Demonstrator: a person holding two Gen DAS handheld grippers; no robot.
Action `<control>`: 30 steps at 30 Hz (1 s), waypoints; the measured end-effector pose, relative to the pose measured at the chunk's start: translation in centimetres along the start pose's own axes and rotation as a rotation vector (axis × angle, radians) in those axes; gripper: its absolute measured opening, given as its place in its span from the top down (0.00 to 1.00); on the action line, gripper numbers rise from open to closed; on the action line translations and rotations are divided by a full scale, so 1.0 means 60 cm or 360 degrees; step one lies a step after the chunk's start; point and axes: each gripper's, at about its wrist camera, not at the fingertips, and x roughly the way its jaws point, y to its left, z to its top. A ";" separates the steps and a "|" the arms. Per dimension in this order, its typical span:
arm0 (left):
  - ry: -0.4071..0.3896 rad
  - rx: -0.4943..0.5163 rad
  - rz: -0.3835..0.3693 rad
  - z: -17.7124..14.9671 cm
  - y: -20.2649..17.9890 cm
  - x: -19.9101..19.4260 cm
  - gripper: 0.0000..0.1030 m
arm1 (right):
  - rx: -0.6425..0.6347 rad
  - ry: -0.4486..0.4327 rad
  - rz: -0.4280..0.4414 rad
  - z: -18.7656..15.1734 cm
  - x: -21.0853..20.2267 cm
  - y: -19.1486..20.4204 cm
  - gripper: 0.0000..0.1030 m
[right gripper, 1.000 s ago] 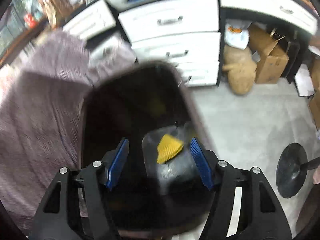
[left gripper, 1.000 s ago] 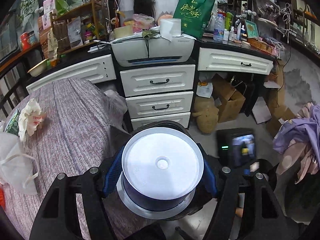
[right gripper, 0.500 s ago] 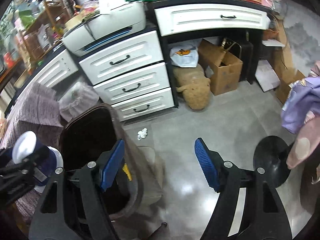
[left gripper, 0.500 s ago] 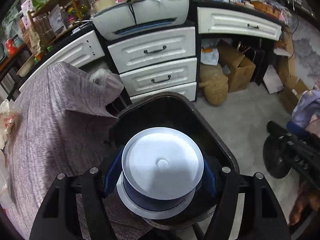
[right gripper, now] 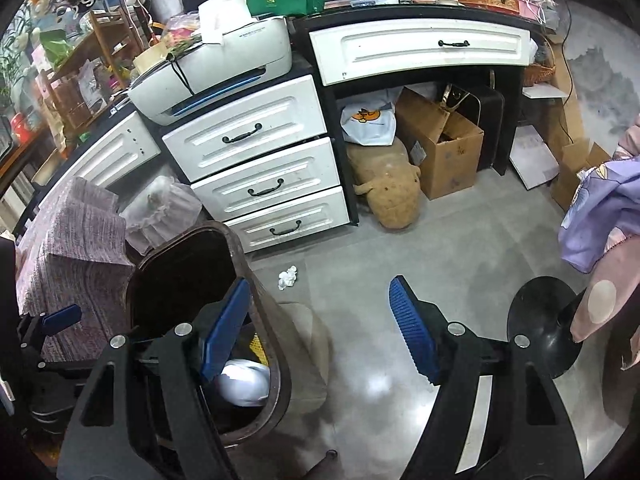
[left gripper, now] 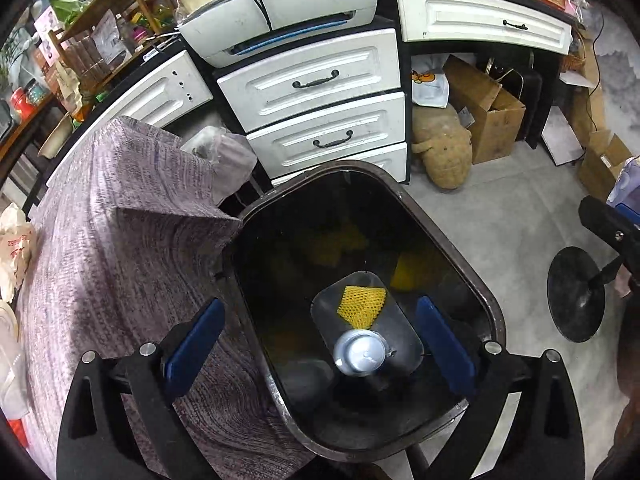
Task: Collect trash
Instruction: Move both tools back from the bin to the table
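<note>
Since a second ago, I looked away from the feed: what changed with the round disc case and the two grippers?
The left gripper, jaws opening, let go of the round white-lidded disc case, which dropped into the dark brown trash bin. The right gripper swung from above the bin to over the grey floor, empty. The bin and purple table cloth stayed put.

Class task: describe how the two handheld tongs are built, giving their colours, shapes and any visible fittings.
Both tongs share one build. The left tongs and right tongs each have two matte black plastic arms with triangular cut-outs, joined by silver round-headed bolts. Each arm ends in a flat blue rectangular pad; the right pad shows fine ribbing. No cables, markings or sleeves are visible.
</note>
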 end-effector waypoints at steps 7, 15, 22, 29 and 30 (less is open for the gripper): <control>-0.0094 -0.0073 -0.0069 -0.001 0.014 -0.051 0.07 | -0.0022 -0.0028 0.0015 0.007 -0.019 0.010 0.29; -0.0295 -0.0125 -0.0109 -0.016 0.049 -0.154 0.07 | -0.0094 -0.0099 0.0081 0.022 -0.061 0.052 0.22; -0.0480 -0.0205 -0.0070 -0.049 0.123 -0.248 0.05 | -0.0213 -0.0162 0.0213 0.032 -0.111 0.125 0.15; -0.0541 -0.0361 0.0027 -0.101 0.231 -0.301 0.05 | -0.0402 -0.0169 0.0402 0.028 -0.149 0.236 0.12; -0.0536 -0.0384 0.0048 -0.109 0.247 -0.306 0.05 | -0.0433 -0.0159 0.0446 0.025 -0.153 0.256 0.12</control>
